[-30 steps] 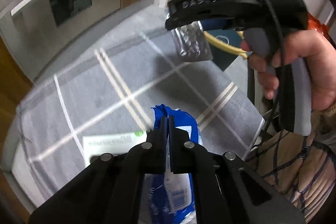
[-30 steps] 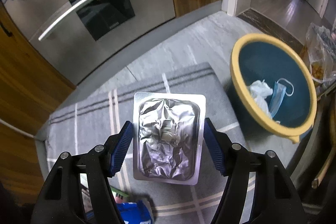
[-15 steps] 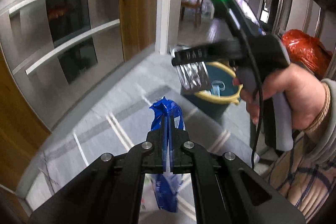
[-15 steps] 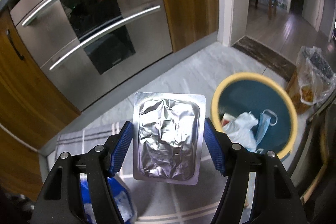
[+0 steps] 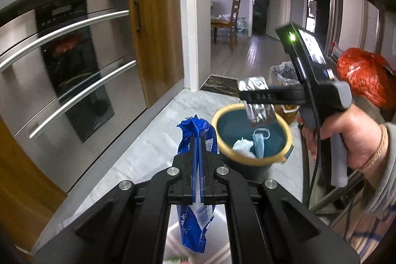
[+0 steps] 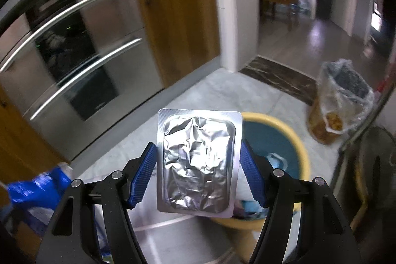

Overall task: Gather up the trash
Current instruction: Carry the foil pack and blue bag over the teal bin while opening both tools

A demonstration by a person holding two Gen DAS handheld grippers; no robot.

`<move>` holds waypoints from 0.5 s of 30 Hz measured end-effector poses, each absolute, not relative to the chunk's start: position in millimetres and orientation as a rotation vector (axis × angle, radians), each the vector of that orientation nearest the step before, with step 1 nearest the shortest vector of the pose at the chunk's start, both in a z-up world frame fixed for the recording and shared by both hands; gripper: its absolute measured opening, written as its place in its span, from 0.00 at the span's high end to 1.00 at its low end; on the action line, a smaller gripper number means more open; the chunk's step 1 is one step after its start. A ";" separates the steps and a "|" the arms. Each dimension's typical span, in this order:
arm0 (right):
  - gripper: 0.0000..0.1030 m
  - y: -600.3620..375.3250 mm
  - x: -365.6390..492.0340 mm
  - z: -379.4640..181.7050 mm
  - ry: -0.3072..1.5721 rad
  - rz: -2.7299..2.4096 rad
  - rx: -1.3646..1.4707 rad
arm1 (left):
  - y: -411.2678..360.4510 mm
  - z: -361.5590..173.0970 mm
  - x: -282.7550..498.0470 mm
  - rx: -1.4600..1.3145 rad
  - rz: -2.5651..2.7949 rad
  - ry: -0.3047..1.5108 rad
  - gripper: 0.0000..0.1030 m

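The left claw (image 5: 198,152) is pinched tight on a blue wrapper (image 5: 195,189), gripping it a little below its torn upper edge so that the rest hangs limp beneath the fingers, near and just left of the bin (image 5: 252,140). It looks like thin, crinkly film: very light, soft, likely slick, and prone to slipping or tearing if held by a corner, so a hold on the bunched middle, as here, seems the safest. White panels with small print and a few pale characters show low on the wrapper, but they are too small and creased to read with any confidence. The right claw (image 6: 198,175) is clamped across the side edges of a silver foil blister pack (image 6: 198,162), held upright in the air over the near rim of the bin, which the left view shows hanging above the opening. The pack should be light and semi-stiff, with a flat sealed border that gives the blue ribbed pads (image 6: 146,172) good purchase, while its crumpled centre would buckle under pressure; the edge hold is the better one. No print is visible on its foil face. The side of the right tool bears raised letters that seem to read "DAS". The teal bin with a yellow rim stands on the floor and holds a blue face mask (image 5: 259,142) and white crumpled paper (image 5: 243,147).
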State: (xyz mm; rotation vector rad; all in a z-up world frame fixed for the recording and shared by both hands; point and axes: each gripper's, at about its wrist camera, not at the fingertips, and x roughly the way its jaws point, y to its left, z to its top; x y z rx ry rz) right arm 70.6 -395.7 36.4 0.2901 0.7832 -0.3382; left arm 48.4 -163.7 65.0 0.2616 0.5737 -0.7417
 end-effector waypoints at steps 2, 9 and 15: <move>0.33 -417.1 68.2 30.2 0.792 -0.374 0.321 | -178.1 67.5 57.5 0.252 -0.756 0.573 0.99; 0.33 -472.4 59.8 9.4 0.821 -0.454 0.402 | -255.1 76.8 84.6 0.295 -0.821 0.553 0.99; 0.33 -508.3 53.0 -8.8 0.842 -0.485 0.500 | -310.1 68.5 98.5 0.318 -0.846 0.553 0.99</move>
